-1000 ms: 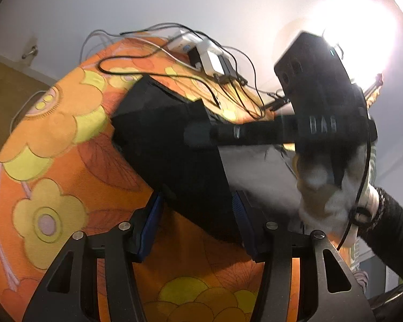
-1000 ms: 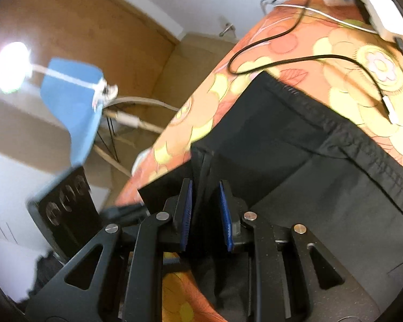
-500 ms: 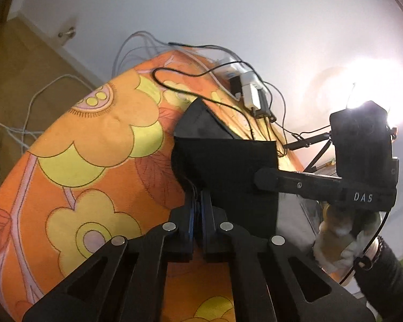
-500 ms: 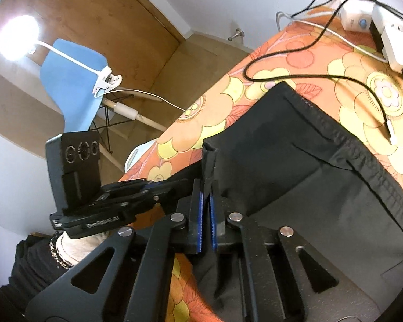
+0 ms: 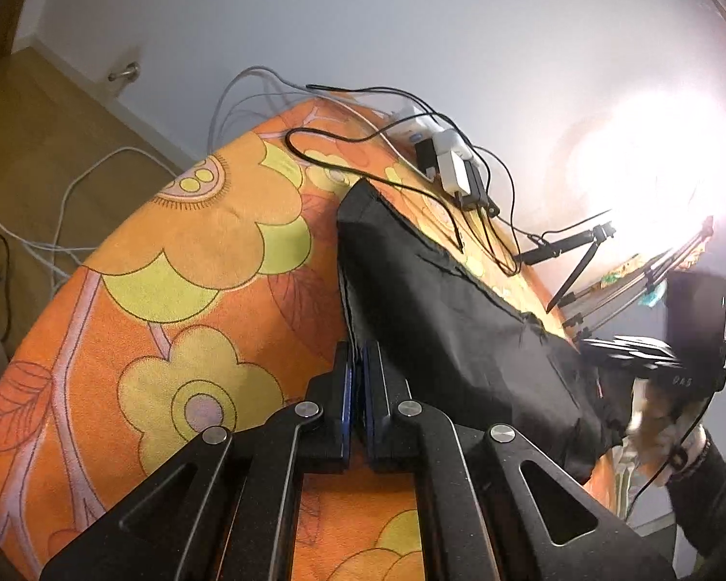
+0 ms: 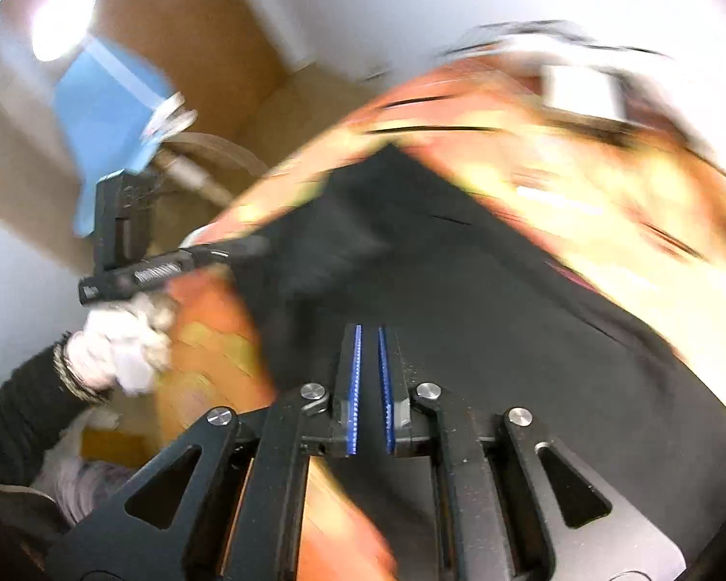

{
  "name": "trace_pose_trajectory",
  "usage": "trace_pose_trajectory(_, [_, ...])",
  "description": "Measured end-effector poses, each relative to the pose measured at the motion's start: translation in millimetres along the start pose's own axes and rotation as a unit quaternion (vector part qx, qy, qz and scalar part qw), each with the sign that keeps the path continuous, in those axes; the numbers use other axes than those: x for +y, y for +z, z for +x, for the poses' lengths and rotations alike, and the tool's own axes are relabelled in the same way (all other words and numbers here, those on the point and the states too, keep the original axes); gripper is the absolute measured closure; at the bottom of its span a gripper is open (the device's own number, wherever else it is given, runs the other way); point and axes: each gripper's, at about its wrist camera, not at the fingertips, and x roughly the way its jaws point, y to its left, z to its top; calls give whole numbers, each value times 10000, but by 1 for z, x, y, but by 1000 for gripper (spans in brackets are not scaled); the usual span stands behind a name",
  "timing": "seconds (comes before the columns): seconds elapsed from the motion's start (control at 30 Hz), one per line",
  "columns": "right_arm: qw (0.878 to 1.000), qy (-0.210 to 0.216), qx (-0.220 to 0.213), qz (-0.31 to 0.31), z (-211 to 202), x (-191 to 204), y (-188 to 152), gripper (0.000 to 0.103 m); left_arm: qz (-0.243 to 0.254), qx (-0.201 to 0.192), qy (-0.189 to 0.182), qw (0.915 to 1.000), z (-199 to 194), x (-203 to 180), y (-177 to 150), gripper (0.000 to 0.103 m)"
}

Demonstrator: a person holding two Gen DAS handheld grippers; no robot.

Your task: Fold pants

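Black pants [image 5: 450,310] lie folded on the table with the orange flowered cloth [image 5: 179,290]. My left gripper [image 5: 360,353] is shut on the near left edge of the pants, low over the cloth. In the blurred right wrist view the pants [image 6: 484,300] spread ahead. My right gripper [image 6: 369,334] hovers over them with its blue pads a narrow gap apart and nothing between them. The right gripper also shows at the right of the left wrist view [image 5: 653,353], and the left gripper in the right wrist view [image 6: 227,249].
Black cables [image 5: 387,179] and white chargers [image 5: 452,164] lie at the table's far edge behind the pants. A bright lamp [image 5: 663,169] on a black arm stands at the right. A blue clip lamp [image 6: 106,97] stands beyond the table's left side.
My left gripper closed on the pants edge and laid the fold flat. My right gripper has let go of the fabric and swung fast to the right; its view is now blurred.
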Motion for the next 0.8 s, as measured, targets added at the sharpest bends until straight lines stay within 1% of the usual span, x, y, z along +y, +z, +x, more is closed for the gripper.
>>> trace_pose_trajectory(0.03, [9993, -259, -131, 252, -24, -22, -15, 82, 8, 12, 10, 10000, 0, 0, -1, 100])
trace_pose_trajectory(0.07, [9958, -584, -291, 635, -56, -52, -38, 79, 14, 29, 14, 10000, 0, 0, -1, 100])
trace_pose_trajectory(0.13, [9853, -1063, -477, 1245, -98, -92, -71, 70, 28, 38, 54, 10000, 0, -2, -2, 100])
trace_pose_trajectory(0.17, [9778, -1301, -552, 1547, -119, -113, -90, 68, 31, 49, 92, 9999, 1, -2, -2, 100])
trace_pose_trajectory(0.2, [9643, -1725, -667, 1897, -145, -139, -115, 66, 28, 72, 135, 9999, 3, -3, -2, 100])
trace_pose_trajectory(0.23, [9546, -1991, -734, 2090, -160, -155, -130, 64, 37, 85, 167, 9998, 3, -3, -2, 100])
trace_pose_trajectory(0.3, [9344, -2301, -895, 2569, -188, -189, -161, 63, 68, 141, 275, 9995, 6, -3, -3, 100])
trace_pose_trajectory(0.37, [9195, -2255, -1011, 3055, -203, -222, -187, 62, 109, 155, 359, 9992, 7, -5, -3, 100])
trace_pose_trajectory(0.43, [9155, -2151, -992, 3251, -201, -242, -198, 62, 166, 165, 436, 9988, 7, -7, -3, 100])
trace_pose_trajectory(0.53, [9155, -1978, -897, 3385, -181, -269, -206, 62, 217, 143, 554, 9981, 8, -10, -4, 100])
trace_pose_trajectory(0.57, [9161, -1951, -872, 3393, -175, -271, -207, 60, 231, 131, 576, 9980, 7, -10, -4, 100])
trace_pose_trajectory(0.63, [9172, -1954, -810, 3376, -158, -283, -204, 55, 225, 101, 606, 9979, 8, -11, -5, 100])
trace_pose_trajectory(0.73, [9188, -2013, -669, 3328, -137, -298, -201, 55, 237, 78, 651, 9976, 9, -12, -6, 100])
trace_pose_trajectory(0.8, [9192, -2234, -611, 3185, -127, -295, -197, 56, 279, 76, 687, 9972, 9, -13, -6, 100])
